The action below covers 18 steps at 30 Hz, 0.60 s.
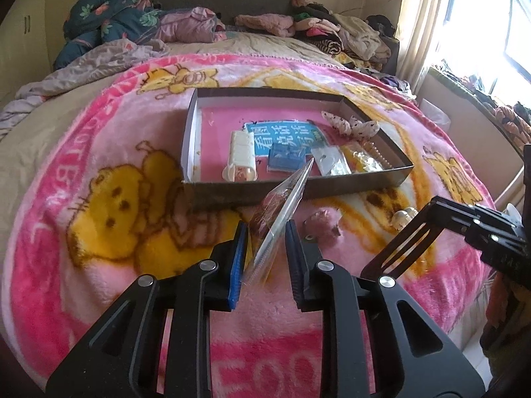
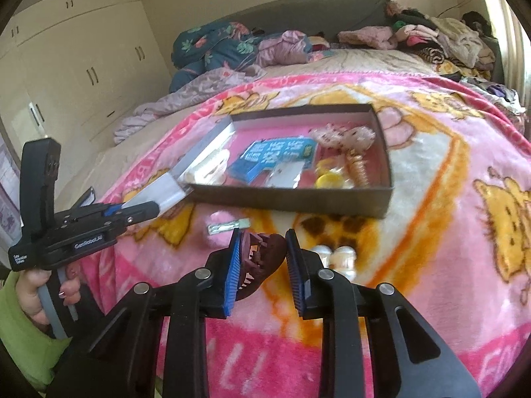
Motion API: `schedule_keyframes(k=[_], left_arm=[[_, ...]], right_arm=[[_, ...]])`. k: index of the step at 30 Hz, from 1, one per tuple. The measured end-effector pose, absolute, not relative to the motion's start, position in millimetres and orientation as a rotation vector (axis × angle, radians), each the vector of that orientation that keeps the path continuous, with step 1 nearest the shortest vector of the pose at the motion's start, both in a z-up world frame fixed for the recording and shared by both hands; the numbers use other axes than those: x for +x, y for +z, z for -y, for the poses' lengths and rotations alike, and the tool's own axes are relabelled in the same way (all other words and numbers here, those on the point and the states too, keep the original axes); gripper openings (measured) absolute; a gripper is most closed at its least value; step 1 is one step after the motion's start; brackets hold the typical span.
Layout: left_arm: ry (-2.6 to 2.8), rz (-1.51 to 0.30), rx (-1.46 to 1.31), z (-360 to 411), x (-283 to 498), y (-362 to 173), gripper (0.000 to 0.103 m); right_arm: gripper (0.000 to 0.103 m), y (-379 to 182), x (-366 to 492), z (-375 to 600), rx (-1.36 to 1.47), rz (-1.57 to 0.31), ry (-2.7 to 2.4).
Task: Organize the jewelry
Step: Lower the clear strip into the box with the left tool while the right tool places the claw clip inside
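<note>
A: Why is the left gripper tilted toward the shallow grey cardboard box on the bed?
B: Its jaws pinch a clear plastic packet, aimed over the rim.
A: And the right gripper?
B: Jaws around a dark brown hair claw, lifting it boxward, I'd guess.

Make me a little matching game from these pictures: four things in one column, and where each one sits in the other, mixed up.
Things:
1. clear packet
2. dark red hair clip
3. white hair clip
4. pink pompom

Places:
A. gripped in the right claw
B. lying on the blanket, outside the box
C. gripped in the left claw
D. lying inside the box

Pairs: 1-C, 2-A, 3-D, 4-B
</note>
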<state>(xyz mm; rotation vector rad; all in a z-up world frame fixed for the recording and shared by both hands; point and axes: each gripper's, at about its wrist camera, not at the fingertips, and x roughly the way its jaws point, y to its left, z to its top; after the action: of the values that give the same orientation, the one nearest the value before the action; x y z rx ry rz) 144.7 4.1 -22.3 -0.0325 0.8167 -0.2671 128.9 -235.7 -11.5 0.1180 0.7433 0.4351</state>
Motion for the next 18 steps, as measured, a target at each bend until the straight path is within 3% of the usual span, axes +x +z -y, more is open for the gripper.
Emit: schedule_keyframes(k=[18], left_arm=[[-0.257, -0.772, -0.018, 11.6, 155.8, 3.4, 0.016]], right_arm=[[0.025, 31.8, 150.7, 268.1, 0.124, -0.630, 0.377]])
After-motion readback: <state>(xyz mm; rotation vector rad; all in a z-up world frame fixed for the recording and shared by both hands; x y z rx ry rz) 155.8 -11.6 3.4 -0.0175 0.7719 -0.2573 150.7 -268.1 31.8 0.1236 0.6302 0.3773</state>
